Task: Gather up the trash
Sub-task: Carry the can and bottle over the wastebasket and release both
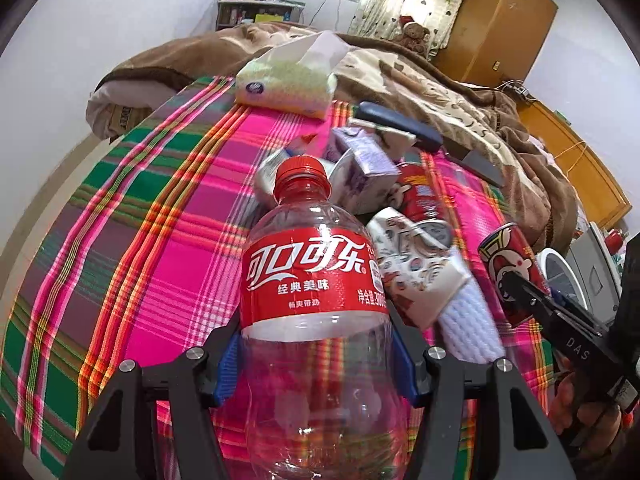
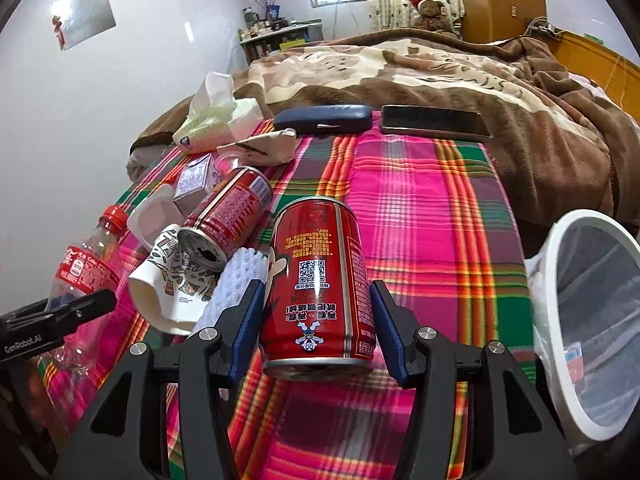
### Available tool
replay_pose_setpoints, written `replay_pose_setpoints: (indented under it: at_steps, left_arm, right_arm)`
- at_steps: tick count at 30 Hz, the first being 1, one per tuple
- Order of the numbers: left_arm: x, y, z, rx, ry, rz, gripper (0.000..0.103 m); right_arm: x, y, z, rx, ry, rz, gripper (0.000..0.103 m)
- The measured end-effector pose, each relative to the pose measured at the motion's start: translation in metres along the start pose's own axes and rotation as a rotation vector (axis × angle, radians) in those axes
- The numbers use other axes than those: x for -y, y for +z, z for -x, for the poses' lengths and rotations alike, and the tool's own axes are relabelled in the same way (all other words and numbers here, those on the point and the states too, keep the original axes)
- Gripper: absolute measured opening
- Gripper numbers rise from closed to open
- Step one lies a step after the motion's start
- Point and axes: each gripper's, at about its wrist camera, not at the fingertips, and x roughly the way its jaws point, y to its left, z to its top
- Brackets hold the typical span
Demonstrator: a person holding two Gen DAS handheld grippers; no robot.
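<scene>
My left gripper (image 1: 318, 364) is shut on an empty clear cola bottle (image 1: 312, 280) with a red label and cap, held over the plaid cloth; the bottle also shows in the right wrist view (image 2: 86, 268). My right gripper (image 2: 320, 324) is shut on a red drink can (image 2: 320, 284), held upside down; the can also shows in the left wrist view (image 1: 510, 264). A second red can (image 2: 230, 216) lies on its side beside a crumpled paper cup (image 2: 172, 284), small purple cartons (image 1: 360, 168) and a white knitted piece (image 2: 236, 280).
A white bin with a clear liner (image 2: 592, 320) stands at the right edge. A tissue pack (image 2: 216, 120), a dark glasses case (image 2: 324, 119) and a phone (image 2: 434, 121) lie at the far side of the plaid cloth (image 2: 420, 220). A brown blanket (image 2: 520, 92) lies beyond.
</scene>
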Motion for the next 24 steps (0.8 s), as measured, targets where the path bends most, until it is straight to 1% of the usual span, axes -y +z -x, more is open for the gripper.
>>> replay_pose_setpoints:
  at_steps: [10, 13, 17, 24]
  left_arm:
    - [0.043, 0.001, 0.020, 0.049, -0.042, -0.081, 0.062]
    - [0.060, 0.002, 0.023, 0.055, -0.072, -0.106, 0.062]
    - [0.088, 0.004, 0.027, 0.069, -0.102, -0.153, 0.062]
    - [0.149, 0.005, 0.026, 0.092, -0.154, -0.253, 0.062]
  right_arm:
    - [0.021, -0.001, 0.025, 0.055, -0.009, -0.052, 0.054]
    - [0.029, -0.002, 0.033, 0.070, -0.024, -0.063, 0.054]
    - [0.044, -0.003, 0.047, 0.096, -0.042, -0.084, 0.054]
    - [0.081, -0.006, 0.069, 0.138, -0.097, -0.136, 0.054]
